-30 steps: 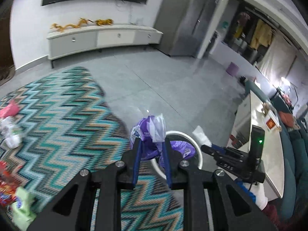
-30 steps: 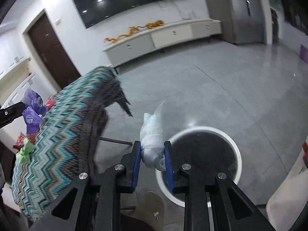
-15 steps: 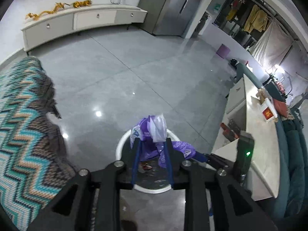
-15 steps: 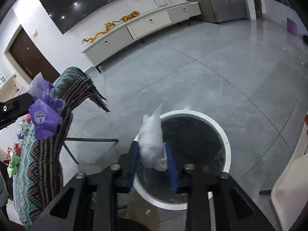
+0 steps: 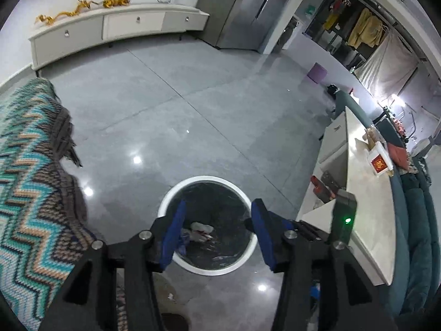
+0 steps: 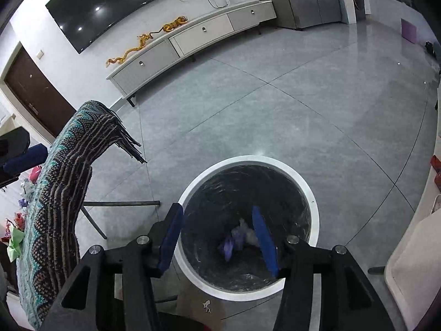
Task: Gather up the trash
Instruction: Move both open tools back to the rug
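Two grippers hang over the bin, and both have their jaws spread wide with nothing between them. We hold the left gripper (image 5: pixel 217 231) and the right gripper (image 6: pixel 217 237) right above the mouth of the white-rimmed bin (image 6: pixel 314 209), which we judge is the sensible place to let go, since anything dropped from here falls straight into the black liner rather than onto the floor. Down inside, the purple wrapper (image 6: pixel 230 244) and a crumpled white tissue (image 6: pixel 249 234) lie together at the bottom; from the left view we see pale scraps (image 5: pixel 201 229) there too. Just beside the bin, to our left, the zigzag blanket (image 5: pixel 30 193) drapes over a table edge, its fringe hanging clear of the rim. Further left, on that cloth, more trash (image 6: pixel 16 237) waits: red, green and purple bits, too small to name. We judge those are the next things to fetch. Beyond, the grey tiled floor (image 6: pixel 275 104) runs to a white cabinet (image 6: pixel 198 35) against the wall.
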`<move>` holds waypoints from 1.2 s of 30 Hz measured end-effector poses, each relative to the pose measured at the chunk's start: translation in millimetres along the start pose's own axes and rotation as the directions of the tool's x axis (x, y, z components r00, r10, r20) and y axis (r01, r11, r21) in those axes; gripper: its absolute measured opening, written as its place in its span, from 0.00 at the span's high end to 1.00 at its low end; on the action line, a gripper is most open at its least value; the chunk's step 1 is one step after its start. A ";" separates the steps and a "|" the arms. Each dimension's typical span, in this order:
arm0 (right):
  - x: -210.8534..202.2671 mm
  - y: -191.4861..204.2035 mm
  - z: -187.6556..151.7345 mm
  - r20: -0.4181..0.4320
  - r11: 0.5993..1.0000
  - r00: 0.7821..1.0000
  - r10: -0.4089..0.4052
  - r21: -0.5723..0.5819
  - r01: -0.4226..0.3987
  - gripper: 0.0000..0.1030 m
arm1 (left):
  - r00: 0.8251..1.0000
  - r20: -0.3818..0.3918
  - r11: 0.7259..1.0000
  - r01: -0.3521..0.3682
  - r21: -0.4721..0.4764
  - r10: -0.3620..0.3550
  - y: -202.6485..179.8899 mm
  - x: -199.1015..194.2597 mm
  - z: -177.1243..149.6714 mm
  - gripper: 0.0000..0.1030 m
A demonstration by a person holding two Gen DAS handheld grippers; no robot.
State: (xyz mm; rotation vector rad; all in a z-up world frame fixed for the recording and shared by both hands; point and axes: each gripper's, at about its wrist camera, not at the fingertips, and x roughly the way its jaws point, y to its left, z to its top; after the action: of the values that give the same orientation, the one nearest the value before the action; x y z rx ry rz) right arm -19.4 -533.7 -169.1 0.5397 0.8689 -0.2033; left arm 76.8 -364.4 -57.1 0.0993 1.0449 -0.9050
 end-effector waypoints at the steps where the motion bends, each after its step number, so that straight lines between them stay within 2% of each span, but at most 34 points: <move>1: -3.6 1.7 -0.1 0.006 1.000 1.000 0.002 -0.002 -0.002 0.52 | 1.000 0.011 1.000 -0.018 0.006 0.018 1.6 -6.5 -2.3 0.53; 5: -18.3 13.1 0.0 0.030 1.000 0.999 0.016 -0.021 -0.015 0.52 | 0.996 0.053 0.997 -0.075 0.016 0.074 13.0 -35.4 -13.8 0.53; 10: -44.2 46.3 0.2 0.071 0.995 0.996 0.053 -0.082 -0.047 0.52 | 0.980 0.114 0.985 -0.169 0.022 0.165 36.3 -81.0 -39.8 0.53; 16: -68.5 100.8 1.8 0.103 0.980 0.989 0.107 -0.182 -0.087 0.52 | 0.952 0.180 0.969 -0.245 -0.044 0.249 78.6 -140.5 -70.2 0.53; 20: -77.6 144.4 1.8 0.106 0.959 0.983 0.149 -0.257 -0.117 0.52 | 0.926 0.219 0.951 -0.286 -0.120 0.307 114.3 -178.9 -91.9 0.53; 24: -76.1 188.6 0.0 0.087 0.933 0.979 0.186 -0.329 -0.147 0.52 | 0.893 0.245 0.921 -0.338 -0.192 0.378 148.6 -213.0 -119.4 0.53; 28: -66.0 237.0 -2.9 0.053 0.897 0.975 0.215 -0.405 -0.176 0.52 | 0.854 0.240 0.877 -0.400 -0.267 0.462 190.5 -241.8 -147.8 0.53; 34: -44.4 300.4 -4.2 -0.001 0.844 0.969 0.246 -0.492 -0.215 0.52 | 0.814 0.229 0.820 -0.431 -0.377 0.533 255.0 -281.5 -174.7 0.53; 36: -37.5 317.7 -2.3 -0.016 0.828 0.967 0.253 -0.513 -0.225 0.52 | 0.808 0.217 0.801 -0.430 -0.416 0.547 279.4 -293.1 -178.3 0.53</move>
State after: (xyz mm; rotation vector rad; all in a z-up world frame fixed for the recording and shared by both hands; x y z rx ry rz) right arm 76.6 -264.7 -25.0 0.1354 0.7546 0.2445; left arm 88.0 76.0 -16.1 -0.0742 0.7907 -0.2290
